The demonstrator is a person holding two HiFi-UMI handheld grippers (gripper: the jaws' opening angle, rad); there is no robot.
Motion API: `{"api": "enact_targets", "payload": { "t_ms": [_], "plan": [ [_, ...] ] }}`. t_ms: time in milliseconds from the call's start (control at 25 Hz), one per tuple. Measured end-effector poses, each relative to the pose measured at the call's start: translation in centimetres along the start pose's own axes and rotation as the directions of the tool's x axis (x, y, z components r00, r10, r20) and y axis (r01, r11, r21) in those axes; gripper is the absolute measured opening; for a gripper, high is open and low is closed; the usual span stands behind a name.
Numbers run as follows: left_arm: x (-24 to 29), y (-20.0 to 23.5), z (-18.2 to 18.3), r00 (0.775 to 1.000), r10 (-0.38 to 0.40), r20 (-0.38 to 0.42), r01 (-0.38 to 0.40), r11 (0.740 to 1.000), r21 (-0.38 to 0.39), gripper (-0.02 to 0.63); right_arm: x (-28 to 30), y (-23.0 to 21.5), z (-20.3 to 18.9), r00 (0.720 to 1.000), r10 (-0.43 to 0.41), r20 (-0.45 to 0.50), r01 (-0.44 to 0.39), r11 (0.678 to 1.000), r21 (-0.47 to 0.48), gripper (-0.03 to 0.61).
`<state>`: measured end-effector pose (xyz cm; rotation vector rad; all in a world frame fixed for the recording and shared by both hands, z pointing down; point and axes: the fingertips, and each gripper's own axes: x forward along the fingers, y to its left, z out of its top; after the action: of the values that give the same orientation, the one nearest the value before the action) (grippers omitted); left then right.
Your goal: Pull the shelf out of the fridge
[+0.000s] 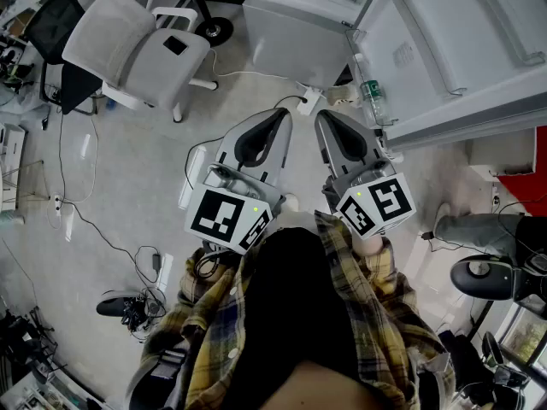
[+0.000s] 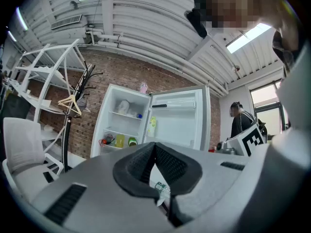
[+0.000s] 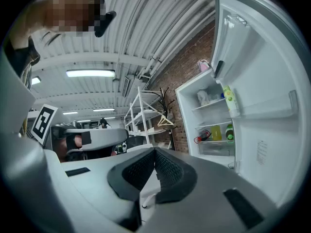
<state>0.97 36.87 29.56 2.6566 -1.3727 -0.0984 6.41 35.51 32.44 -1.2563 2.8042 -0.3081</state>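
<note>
L gripper (image 1: pixel 280 116), R gripper (image 1: pixel 326 118) side by side — fridge door (image 1: pixel 444 49) open.

Left gripper (image 1: pixel 275 118), right gripper (image 1: pixel 330 120) level, fingers (image 2: pixel 174 167) closed, empty.

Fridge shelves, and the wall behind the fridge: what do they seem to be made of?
Fridge shelves: thin pale sheets with a smooth finish, glass or plastic, cannot tell which. Wall: bare red-brown brick, matte, with visible mortar lines.

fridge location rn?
Left gripper view: the fridge stands mid-frame against the brick wall, its door swung open to the right. Head view: top right, with the white chair to its left.
</note>
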Motion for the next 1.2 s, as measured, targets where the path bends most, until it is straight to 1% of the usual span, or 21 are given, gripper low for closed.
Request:
{"api": "enact_targets", "payload": {
  "t_ms": [280,560,760,960,1200],
  "plan": [
    [0.9,-0.4,0.0,1.000,0.014,0.002,-0.014,1.000,0.000,0.004,-0.4,-0.8,0.2,1.000,0.022,0.005,-0.022,1.000,0.014,0.018],
    [1.0,-1.0,0.1,0.998,0.060,0.020,-0.060,0.998,0.000,0.004,-1.2,-1.3,0.6,0.998,0.054,0.015,-0.054,0.998,0.020,0.018],
    [1.3,-1.0,-0.2,0.996,0.086,0.025,-0.086,0.996,-0.007,0.005,-1.3,-1.8,0.2,0.998,0.070,0.009,-0.070,0.997,0.031,0.018],
    [1.3,0.3,-0.3,0.996,0.087,0.025,-0.087,0.996,-0.028,0.005,-0.3,-1.9,-0.2,0.998,0.069,0.000,-0.069,0.996,0.058,0.018],
    [2.7,3.3,0.1,0.997,0.070,0.034,-0.069,0.997,-0.039,0.005,2.6,-2.7,-0.4,0.999,0.045,-0.006,-0.044,0.997,0.061,0.018]
  ]
}}
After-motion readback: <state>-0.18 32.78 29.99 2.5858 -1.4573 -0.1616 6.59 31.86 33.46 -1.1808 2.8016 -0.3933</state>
